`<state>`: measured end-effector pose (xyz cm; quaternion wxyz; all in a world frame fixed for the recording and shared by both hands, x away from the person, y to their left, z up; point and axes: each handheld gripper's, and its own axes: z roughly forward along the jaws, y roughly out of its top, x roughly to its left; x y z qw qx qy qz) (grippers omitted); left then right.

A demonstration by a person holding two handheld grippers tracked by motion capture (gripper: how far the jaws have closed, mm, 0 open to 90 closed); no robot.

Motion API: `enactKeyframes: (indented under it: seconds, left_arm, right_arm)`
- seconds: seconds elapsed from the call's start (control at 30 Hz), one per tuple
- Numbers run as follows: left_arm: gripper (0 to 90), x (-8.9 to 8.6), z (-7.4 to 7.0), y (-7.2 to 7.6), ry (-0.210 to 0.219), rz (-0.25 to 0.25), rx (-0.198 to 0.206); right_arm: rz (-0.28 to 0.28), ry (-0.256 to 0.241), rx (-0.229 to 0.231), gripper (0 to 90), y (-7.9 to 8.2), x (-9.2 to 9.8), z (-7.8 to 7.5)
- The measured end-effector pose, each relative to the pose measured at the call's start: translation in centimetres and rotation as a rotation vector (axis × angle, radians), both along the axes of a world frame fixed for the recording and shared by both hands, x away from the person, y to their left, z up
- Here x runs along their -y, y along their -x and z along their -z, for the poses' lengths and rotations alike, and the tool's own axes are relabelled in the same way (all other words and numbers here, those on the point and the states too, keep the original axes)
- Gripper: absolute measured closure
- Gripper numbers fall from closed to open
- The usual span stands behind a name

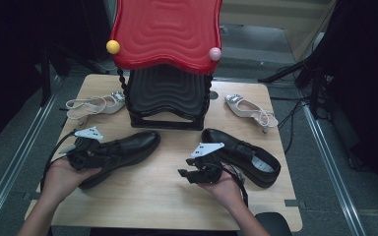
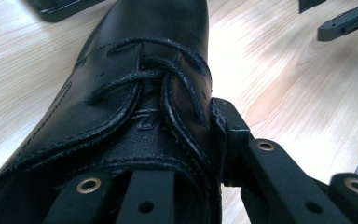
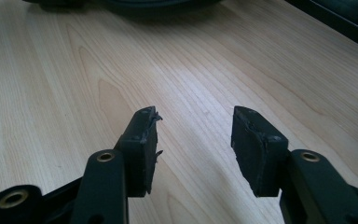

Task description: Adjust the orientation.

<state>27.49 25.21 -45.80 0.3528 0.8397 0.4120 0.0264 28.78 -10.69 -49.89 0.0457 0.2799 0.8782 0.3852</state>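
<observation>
**One shoe held, one gripper with nothing in it**

The left gripper (image 1: 94,153) holds a black lace-up shoe (image 1: 123,150). Its jaws pinch the side wall of the shoe near the laces: one jaw sits inside the shoe and the other presses on the outside. In the left gripper view, the laces (image 2: 154,79) and the shoe's tongue are right in front of the camera. The shoe is at the left front of the wooden table (image 1: 152,196), and its toe points to the right and a bit away from the person.

The right gripper (image 1: 184,173) is wide open, with bare wood between its jaws. It is near a second black shoe (image 1: 243,155), which lies on the table just to its right.

A red and black stool (image 1: 167,54) stands at the back of the table. A pale sandal (image 1: 93,104) lies to its left, and another pale sandal (image 1: 251,109) lies to its right.
</observation>
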Motion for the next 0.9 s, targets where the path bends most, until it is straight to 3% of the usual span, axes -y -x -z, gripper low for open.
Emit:
enactKeyframes:
  seconds: [0.17, 0.43, 0.6, 0.9]
  left_arm:
    - [79.3, 2.4, 0.1, -0.6, 0.015, 0.037, -0.011]
    - [78.8, 6.1, 0.3, -1.6, 0.004, 0.098, -0.022]
    - [78.5, 8.1, 0.4, -2.1, 0.012, 0.105, -0.028]
    - [77.5, 11.6, 0.8, -2.0, 0.002, 0.118, -0.003]
  right_arm:
    - [0.018, -0.004, 0.007, 51.4, 0.2, 0.4, -0.2]
    - [0.06, -0.023, 0.028, 51.6, 1.1, 1.7, -0.5]
    - [0.087, -0.029, 0.034, 51.6, 1.6, 2.4, -0.5]
    - [0.116, -0.038, 0.046, 51.6, 2.2, 3.3, -0.6]
